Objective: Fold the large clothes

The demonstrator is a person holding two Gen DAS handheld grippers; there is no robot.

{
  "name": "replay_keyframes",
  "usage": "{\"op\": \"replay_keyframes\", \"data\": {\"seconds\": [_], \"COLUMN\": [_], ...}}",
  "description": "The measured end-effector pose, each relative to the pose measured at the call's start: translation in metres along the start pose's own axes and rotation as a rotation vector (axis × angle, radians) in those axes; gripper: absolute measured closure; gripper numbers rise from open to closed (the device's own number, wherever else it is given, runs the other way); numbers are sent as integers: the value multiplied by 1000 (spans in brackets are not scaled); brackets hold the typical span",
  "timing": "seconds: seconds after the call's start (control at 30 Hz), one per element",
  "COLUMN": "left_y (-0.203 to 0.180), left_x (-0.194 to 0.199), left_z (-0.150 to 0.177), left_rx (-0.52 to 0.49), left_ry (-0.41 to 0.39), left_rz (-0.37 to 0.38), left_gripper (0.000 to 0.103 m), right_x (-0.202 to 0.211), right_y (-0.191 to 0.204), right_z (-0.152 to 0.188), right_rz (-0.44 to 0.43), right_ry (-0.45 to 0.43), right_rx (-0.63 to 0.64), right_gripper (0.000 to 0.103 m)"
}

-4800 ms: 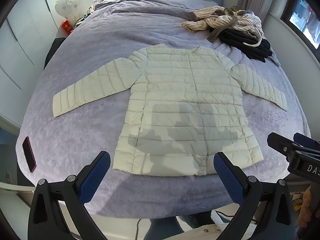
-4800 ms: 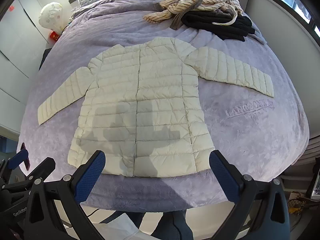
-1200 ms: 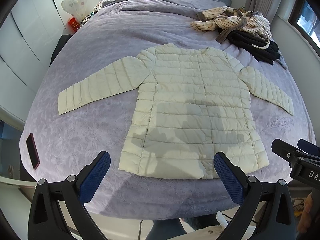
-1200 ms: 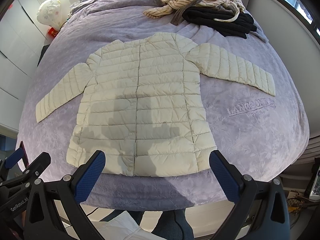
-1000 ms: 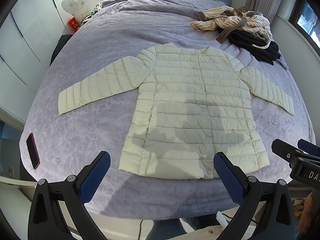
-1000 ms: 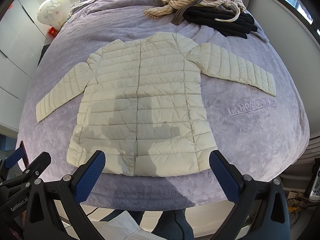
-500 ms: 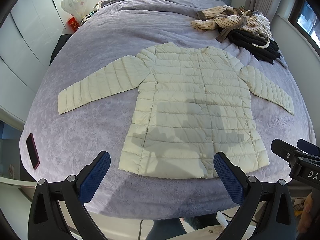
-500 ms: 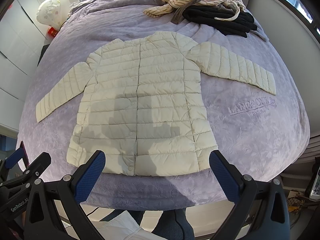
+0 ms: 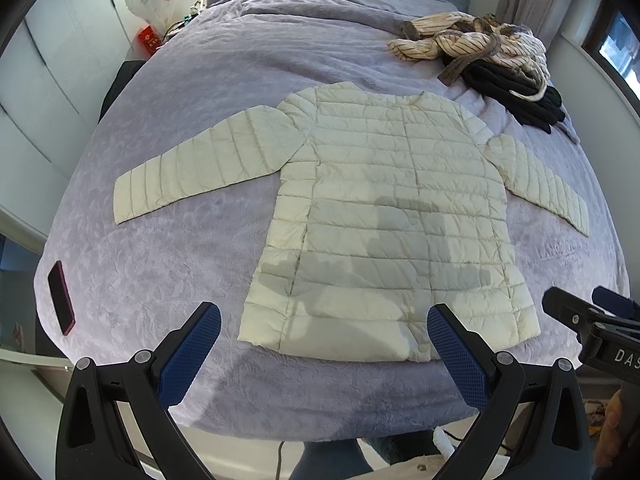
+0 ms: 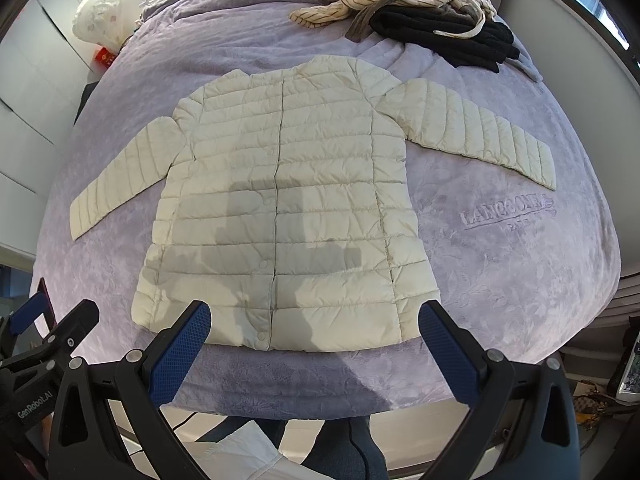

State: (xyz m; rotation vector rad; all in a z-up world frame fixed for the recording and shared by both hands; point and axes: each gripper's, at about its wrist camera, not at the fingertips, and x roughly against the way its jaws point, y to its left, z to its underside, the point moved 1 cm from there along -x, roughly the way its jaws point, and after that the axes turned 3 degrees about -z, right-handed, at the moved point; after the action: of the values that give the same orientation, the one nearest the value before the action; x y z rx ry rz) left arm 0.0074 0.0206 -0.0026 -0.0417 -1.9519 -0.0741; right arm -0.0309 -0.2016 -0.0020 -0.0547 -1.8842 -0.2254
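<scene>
The jacket [image 9: 392, 216] lies flat on the bed [image 9: 192, 280], front up and sleeves spread, presumably so its edges are easy to reach, while the left tool [image 9: 320, 344] and right tool [image 10: 312, 340] hover wide open and empty just short of its hem.

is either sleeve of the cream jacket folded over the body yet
No, both sleeves of the cream jacket lie spread outward flat on the purple bedspread.

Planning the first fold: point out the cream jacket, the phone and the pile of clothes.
cream jacket [image 9: 384, 224], left wrist view, middle of the body.
phone [image 9: 61, 298], left wrist view, middle of its face.
pile of clothes [image 10: 432, 20], right wrist view, on the black garment.
</scene>
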Motion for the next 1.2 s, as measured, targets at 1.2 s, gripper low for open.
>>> {"op": "replay_keyframes", "data": {"seconds": [1.2], "left_y": [264], "left_x": [-213], "left_z": [-68], "left_rx": [625], "left_ry": [11], "left_rz": [131], "left_gripper": [0], "right_x": [-185], "right_y": [187], "right_z": [-124], "right_rz": [-116], "right_ry": [167], "right_rx": [251], "right_gripper": [0]}}
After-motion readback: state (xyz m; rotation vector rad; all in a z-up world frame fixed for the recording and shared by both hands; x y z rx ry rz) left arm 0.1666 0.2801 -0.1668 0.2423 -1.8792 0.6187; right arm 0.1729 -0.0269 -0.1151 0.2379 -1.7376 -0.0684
